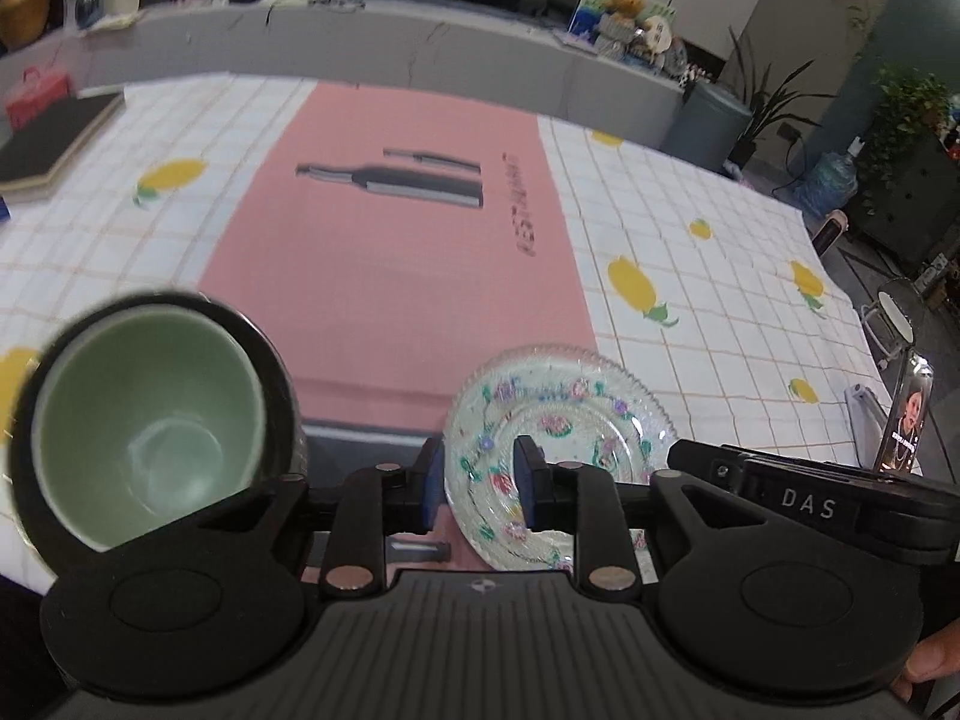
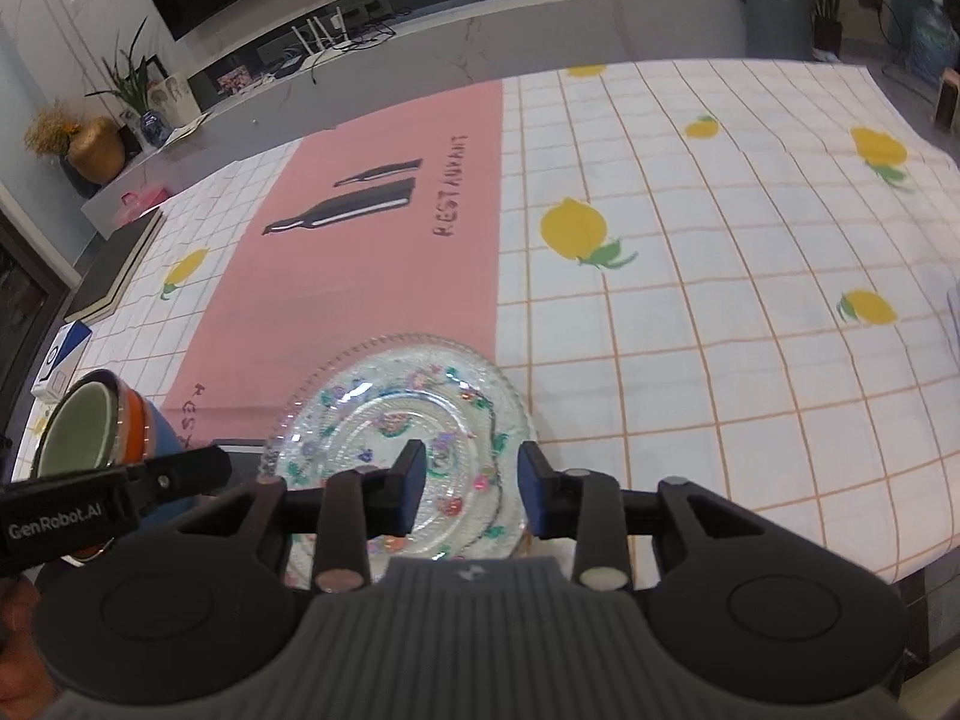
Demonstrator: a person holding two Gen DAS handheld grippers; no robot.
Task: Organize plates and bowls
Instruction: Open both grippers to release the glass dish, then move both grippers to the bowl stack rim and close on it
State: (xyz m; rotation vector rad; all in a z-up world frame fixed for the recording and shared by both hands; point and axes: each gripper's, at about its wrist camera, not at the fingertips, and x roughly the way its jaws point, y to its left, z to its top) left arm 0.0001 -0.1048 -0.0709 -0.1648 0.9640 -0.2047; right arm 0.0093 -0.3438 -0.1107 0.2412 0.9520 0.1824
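While both grippers hang low over the near edge of the bench [image 2: 720,312], neither pinches anything. Left gripper [image 1: 480,480]: jaws spread, blue pads apart, the near-left rim of the glass plate [image 1: 558,420] seen in the gap between them; contact with the rim cannot be told. Right gripper [image 2: 471,495]: jaws spread likewise, hanging above the near half of the same glass plate [image 2: 402,420]; whether a finger touches the glass cannot be told.

The plate is clear pressed glass with a floral print and a scalloped rim. It lies flat, half on the pink placemat [image 2: 384,252] and half on the checked lemon tablecloth [image 2: 690,360].

Stacked bowls [image 1: 150,420] stand just left of the plate, near the bench's front-left corner. The innermost is pale green, nested in a dark outer one; in the right wrist view the stack [image 2: 90,432] shows orange and blue bands below. Stack and plate are apart.
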